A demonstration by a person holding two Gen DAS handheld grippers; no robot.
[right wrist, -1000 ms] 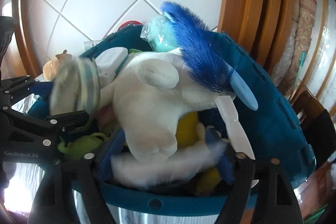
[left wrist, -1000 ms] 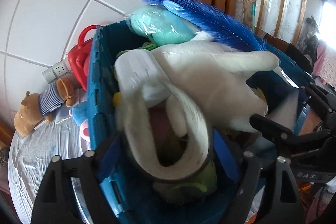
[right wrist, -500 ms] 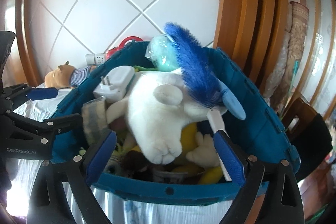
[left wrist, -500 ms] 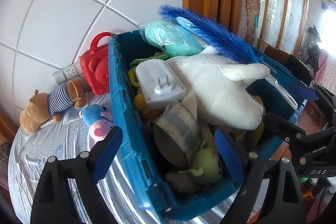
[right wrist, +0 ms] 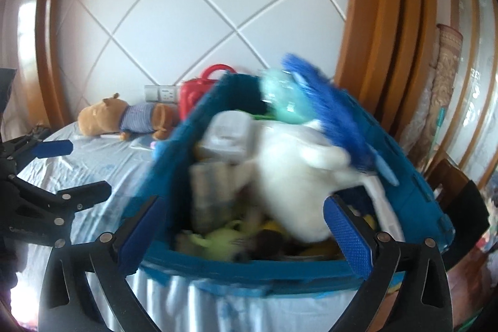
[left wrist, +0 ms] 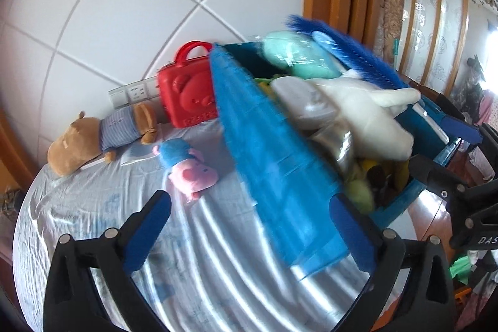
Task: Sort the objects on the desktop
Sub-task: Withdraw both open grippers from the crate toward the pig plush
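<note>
Opening wide, left gripper (left wrist: 250,234) and right gripper (right wrist: 241,234), nothing between blue pads. Just beyond, blue plastic crate (left wrist: 280,176) heaped with white plush toy (left wrist: 370,114); left, farther, pink-and-blue plush (left wrist: 188,167), brown striped plush bear (left wrist: 99,137), red plastic case (left wrist: 186,95).

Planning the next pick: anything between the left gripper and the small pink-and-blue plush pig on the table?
Nothing visible. The left gripper, jaws opening and empty, looks across bare white tablecloth to the small pink-and-blue plush pig. The blue plastic crate stands to the pig's right, beside that line.
</note>
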